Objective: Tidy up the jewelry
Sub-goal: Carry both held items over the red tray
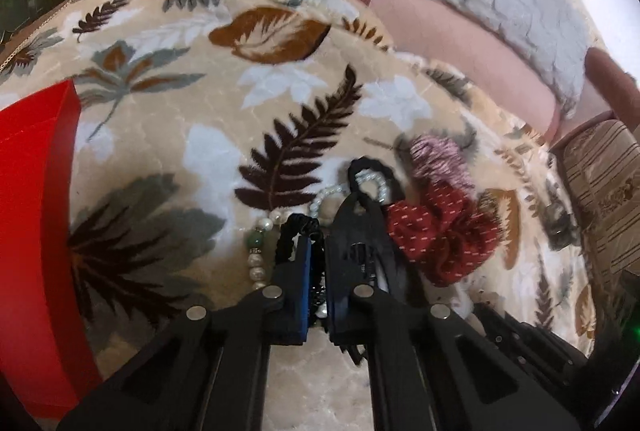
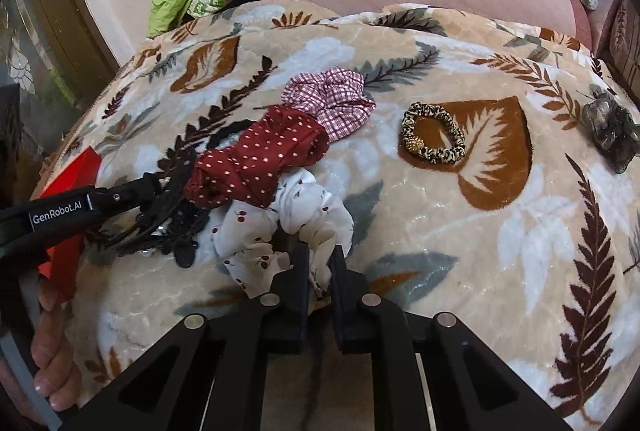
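A: Where is the left claw [image 1: 316, 243] sitting?

B: It is sitting low on the leafy blanket [image 1: 280, 91], right in the jewelry pile. Its 2 fingers are pinching close together on a black hair band [image 1: 306, 227]. A bead bracelet [image 1: 256, 255] with white and green beads is lying just beside the left finger. A small pearl ring [image 1: 374, 185] is lying just past the tips, inside another black band.

A: And the right claw [image 2: 320, 263]?

B: Its fingers are squeezing narrow on the white scrunchie with tiny cherries [image 2: 280, 231]. The cloth is bunching up between them.

A: What is lying near it?

B: A red dotted scrunchie [image 2: 256, 163] is touching the white one, farther out. A pink checked scrunchie [image 2: 332, 99] is touching the red one. A leopard hair band [image 2: 434, 133] is lying apart, off to the right. A gray clip [image 2: 610, 133] is lying at the far right edge.

A: Any words to read?

B: Yes. "GenRobot.AI" is showing in white on the side of the left claw, in the right claw's view. A red box [image 1: 36, 211] is sitting at the left.
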